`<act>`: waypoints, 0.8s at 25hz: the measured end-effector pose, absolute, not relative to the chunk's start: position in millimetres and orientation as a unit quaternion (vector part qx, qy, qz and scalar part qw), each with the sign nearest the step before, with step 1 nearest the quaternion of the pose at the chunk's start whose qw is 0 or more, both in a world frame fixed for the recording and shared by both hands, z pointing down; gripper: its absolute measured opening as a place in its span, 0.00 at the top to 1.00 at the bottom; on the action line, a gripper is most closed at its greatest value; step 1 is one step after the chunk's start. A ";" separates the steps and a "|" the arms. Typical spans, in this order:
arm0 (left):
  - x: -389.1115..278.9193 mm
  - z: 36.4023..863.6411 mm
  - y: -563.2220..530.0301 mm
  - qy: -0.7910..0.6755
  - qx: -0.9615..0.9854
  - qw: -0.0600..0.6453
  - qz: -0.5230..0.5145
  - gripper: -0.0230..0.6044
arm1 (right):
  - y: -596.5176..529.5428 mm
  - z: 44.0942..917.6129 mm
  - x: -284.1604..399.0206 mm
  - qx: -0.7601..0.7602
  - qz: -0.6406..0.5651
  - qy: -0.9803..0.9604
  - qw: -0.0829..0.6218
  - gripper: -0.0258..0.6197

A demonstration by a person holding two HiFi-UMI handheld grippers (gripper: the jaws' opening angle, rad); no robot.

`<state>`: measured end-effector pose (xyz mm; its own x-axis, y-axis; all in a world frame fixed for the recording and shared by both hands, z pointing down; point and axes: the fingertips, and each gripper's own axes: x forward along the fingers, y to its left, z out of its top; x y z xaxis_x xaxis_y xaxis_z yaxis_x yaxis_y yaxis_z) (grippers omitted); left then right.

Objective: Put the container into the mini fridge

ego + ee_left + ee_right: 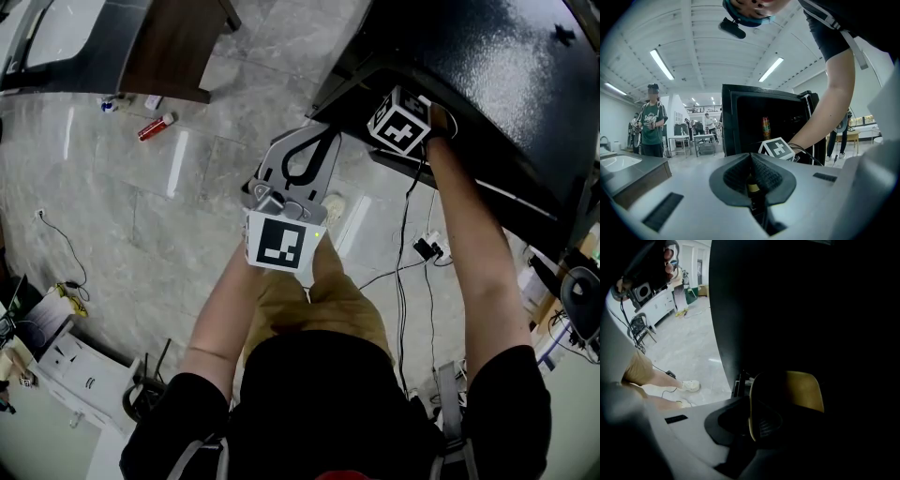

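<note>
The black mini fridge (487, 66) stands at the upper right of the head view, and the left gripper view shows it with its door open (740, 122). My right gripper (761, 413) is reached into the dark interior and is shut on a yellow container (806, 390). In the head view only its marker cube (403, 122) shows at the fridge's edge. My left gripper (314, 141) hangs in front of the fridge, over the floor. Its jaws (751, 161) are shut with nothing held. An orange can (766, 127) stands inside the fridge.
A red bottle (155, 127) lies on the tiled floor near a dark wooden table (169, 47). A power strip with cables (427, 248) lies by my feet. A white cabinet (66, 366) stands at the lower left. A person in green (651, 122) stands beyond a counter (628, 168).
</note>
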<state>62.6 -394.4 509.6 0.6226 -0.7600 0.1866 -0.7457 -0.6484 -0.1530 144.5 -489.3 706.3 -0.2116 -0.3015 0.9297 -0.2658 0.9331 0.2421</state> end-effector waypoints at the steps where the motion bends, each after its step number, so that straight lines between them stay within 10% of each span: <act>1: 63.1 509.5 -394.8 0.418 -0.900 0.031 -0.118 0.93 | -488.3 706.4 145.5 0.182 -0.014 -0.779 0.600 0.90; 20: 96.5 514.1 -378.1 0.402 -0.906 0.038 -0.124 0.93 | -472.2 686.8 167.5 0.215 -0.053 -0.793 0.567 0.90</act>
<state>96.5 -378.1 514.1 0.6461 -0.7381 0.1943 -0.7190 -0.6740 -0.1695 167.5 -472.2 686.8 -0.2648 -0.4017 0.8767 -0.2809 0.9018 0.3284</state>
